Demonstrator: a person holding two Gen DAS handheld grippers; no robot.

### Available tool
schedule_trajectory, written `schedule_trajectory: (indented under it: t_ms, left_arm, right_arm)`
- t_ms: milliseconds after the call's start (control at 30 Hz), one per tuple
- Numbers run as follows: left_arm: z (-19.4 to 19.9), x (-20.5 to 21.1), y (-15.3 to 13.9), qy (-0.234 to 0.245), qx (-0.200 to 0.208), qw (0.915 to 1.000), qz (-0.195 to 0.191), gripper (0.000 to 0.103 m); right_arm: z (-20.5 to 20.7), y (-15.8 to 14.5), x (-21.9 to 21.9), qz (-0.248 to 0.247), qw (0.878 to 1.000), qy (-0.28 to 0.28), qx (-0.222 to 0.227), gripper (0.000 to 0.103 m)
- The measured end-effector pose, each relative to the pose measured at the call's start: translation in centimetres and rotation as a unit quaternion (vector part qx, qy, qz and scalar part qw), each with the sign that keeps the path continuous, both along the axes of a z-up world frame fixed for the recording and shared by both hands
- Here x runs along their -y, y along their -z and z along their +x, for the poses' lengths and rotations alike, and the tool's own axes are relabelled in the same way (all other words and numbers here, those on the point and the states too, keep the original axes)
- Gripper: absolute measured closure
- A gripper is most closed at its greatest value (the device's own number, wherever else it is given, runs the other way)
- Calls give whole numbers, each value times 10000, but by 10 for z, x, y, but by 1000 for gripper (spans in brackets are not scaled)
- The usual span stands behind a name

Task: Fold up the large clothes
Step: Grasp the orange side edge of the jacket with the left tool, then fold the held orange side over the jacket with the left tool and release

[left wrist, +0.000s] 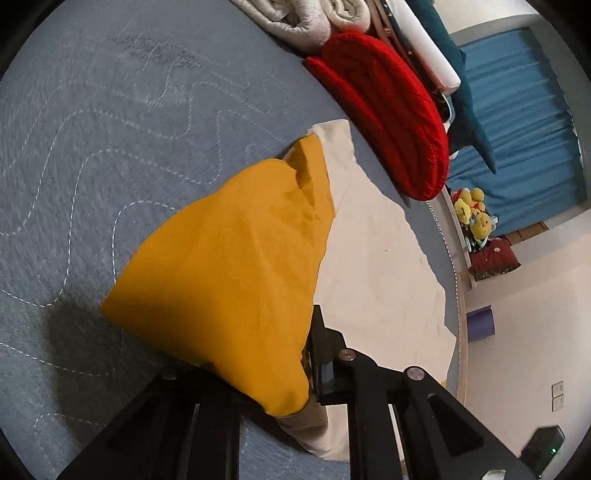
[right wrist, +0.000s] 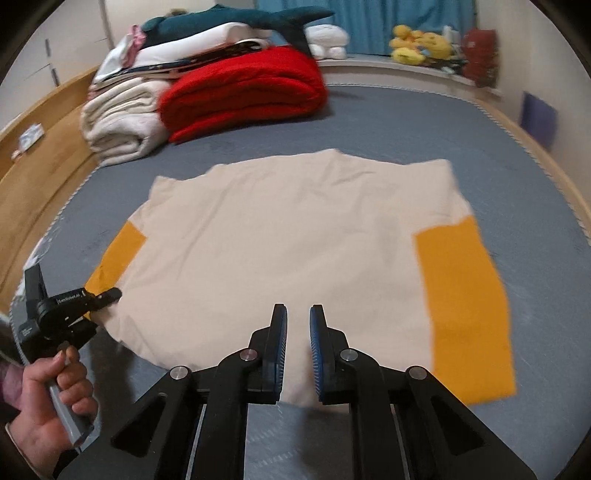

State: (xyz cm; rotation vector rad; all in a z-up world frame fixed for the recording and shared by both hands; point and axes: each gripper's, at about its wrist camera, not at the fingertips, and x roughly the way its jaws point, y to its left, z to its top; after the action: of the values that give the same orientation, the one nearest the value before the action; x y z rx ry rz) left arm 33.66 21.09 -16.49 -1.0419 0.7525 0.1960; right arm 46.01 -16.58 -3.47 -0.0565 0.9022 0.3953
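Observation:
A large cream shirt (right wrist: 280,243) with mustard-yellow sleeves lies spread flat on the blue-grey quilted bed (right wrist: 406,122). My left gripper (right wrist: 105,295) is shut on the left yellow sleeve (left wrist: 236,258), which is lifted and drapes over its fingers in the left wrist view; the cream body (left wrist: 384,273) lies beyond. My right gripper (right wrist: 298,325) is open and empty, hovering over the shirt's near edge at the middle. The right yellow sleeve (right wrist: 465,295) lies flat.
A folded red blanket (right wrist: 247,92), a rolled cream blanket (right wrist: 118,118) and stacked pillows with a teal shark plush (right wrist: 236,18) sit at the bed's far side. Yellow plush toys (right wrist: 421,44) line the window ledge. A wooden bed frame (right wrist: 40,166) runs on the left.

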Motion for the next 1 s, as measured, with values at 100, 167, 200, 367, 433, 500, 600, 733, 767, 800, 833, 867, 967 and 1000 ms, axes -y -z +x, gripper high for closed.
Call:
schedule_trajectory:
  t_ms: [100,167,200,367,433,500,600,733,767,800,833,867,967,1000]
  left_arm:
    - [1,1,-8,49,-4,10000,77,91]
    - [2,5,-15,113,-29,9997,233,91]
    - [3,7,-18,154,-53,9994,312,91]
    - [11,21,-43,363,-116,9964,761,92]
    - [16,29,-56,509,-84,9940,962,92]
    - [21,39,-67,627,-72,9910,1182,93]
    - [27,58,-85,824,-1,9857,1468,93]
    - [38,99,-110,1214,159,9739,1910,94]
    - [41,111,-116,1343,204,9698,2026,95]
    - [45,121,-121,1425,231,9671,2093,95]
    - [48,134,-128,1563,279,9625,2199,95]
    - [50,149,-134,1699,324,9571,2324,95]
    - [57,187,-149,2042,436,9434,2575,95]
    - [59,200,-153,2152,474,9394,2628,95]
  right_arm:
    - [9,14,-18,242,9985,-449,-216,90]
    - [14,28,-33,69,9973,-672,-278,90]
    - [16,38,-38,-123,9967,-716,-360,90]
    - [37,89,-37,-593,9905,-484,-1144,90]
    - [38,74,-28,-357,9926,-397,-1092,89]
    - [35,51,-16,-200,9967,-395,-688,88]
    - [30,28,9,-252,9994,-220,-98,88]
    - [25,8,64,-79,9990,320,288,87]
    - [23,4,75,-24,9983,452,356,86]
    - [22,-2,95,54,9966,689,456,84]
    - [21,-6,111,113,9949,867,505,82]
    - [25,-9,125,164,9933,1018,528,81]
    - [24,-15,161,302,9886,1369,554,80]
    - [23,-17,173,329,9869,1472,565,79]
